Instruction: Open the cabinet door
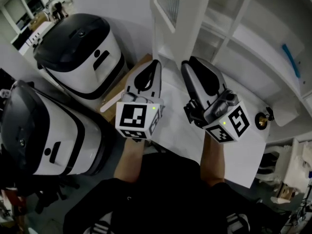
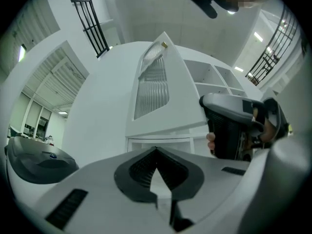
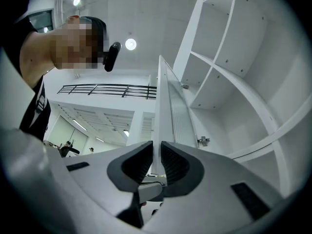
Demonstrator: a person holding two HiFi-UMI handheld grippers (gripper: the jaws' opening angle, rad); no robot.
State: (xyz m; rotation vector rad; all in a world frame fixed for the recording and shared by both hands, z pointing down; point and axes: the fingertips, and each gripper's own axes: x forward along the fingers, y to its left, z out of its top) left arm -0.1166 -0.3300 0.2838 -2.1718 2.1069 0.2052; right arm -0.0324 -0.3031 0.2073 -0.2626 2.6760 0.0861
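Note:
The white cabinet door with its ribbed glass panel stands swung out from the cabinet. In the right gripper view the door runs edge-on straight up from the jaws. My right gripper is shut on that edge, a pad on each face, and it also shows in the head view. The left gripper view shows the door's face, a small gold knob at its top corner and the right gripper at its lower corner. My left gripper hovers beside it, shut and holding nothing.
Open white shelves lie behind the door, with a hinge showing. Two white-and-black domed machines stand to the left. A blue strip lies on a shelf and a small brass piece sits on the right.

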